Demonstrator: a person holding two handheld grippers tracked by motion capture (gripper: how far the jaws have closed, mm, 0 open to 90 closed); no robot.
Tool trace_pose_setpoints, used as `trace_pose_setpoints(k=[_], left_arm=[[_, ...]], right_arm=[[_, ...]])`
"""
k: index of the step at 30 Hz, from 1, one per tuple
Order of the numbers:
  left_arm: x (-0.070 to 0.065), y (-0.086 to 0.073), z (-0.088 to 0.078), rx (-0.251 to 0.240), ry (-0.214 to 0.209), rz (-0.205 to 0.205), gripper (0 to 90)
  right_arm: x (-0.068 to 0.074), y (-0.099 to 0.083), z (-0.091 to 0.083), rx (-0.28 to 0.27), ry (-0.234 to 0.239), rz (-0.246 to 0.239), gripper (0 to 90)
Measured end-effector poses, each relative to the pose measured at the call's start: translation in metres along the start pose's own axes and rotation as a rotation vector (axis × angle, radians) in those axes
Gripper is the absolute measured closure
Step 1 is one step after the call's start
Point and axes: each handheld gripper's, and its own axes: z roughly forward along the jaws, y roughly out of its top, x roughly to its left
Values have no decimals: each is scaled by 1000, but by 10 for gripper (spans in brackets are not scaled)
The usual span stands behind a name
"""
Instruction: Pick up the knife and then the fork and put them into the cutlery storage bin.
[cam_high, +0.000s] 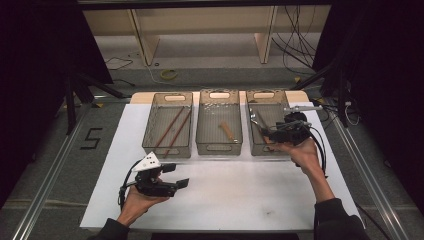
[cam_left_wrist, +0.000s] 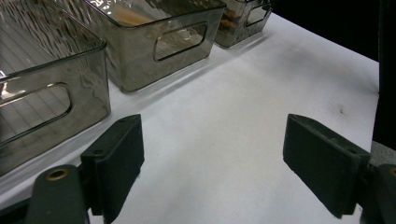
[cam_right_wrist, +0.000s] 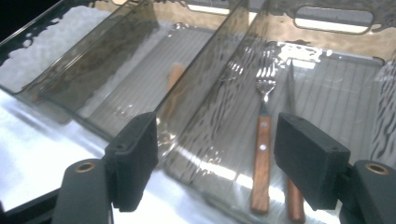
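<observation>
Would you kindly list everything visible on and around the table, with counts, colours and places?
Bins: three, smoky clear, in a row at the table's far side.
Chopsticks: two, brown, left bin.
Wooden-handled utensil: one, middle bin.
Fork: one, wooden handle, right bin.
Second wooden-handled utensil: one, beside the fork.
Table cover: one, white.
Left gripper: black, jaws open over bare cover.
Right gripper: black, jaws open at the right bin.

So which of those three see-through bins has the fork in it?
The right-hand bin, the one under the right gripper. A wooden-handled fork lies in it; the middle bin and left bin hold none.
</observation>
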Motion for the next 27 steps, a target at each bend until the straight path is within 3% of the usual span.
trace_pose_setpoints(k=[12, 18, 27], left_arm=[[0, 1, 4, 8, -5, -1, 197], [0, 0, 2, 0, -21, -8, 197], [-2, -3, 0, 0, -40, -4, 196]], right_arm=[[23, -23, -16, -69, 85, -26, 278], [42, -41, -22, -93, 146, -54, 267], [59, -58, -27, -111, 188, -83, 260]])
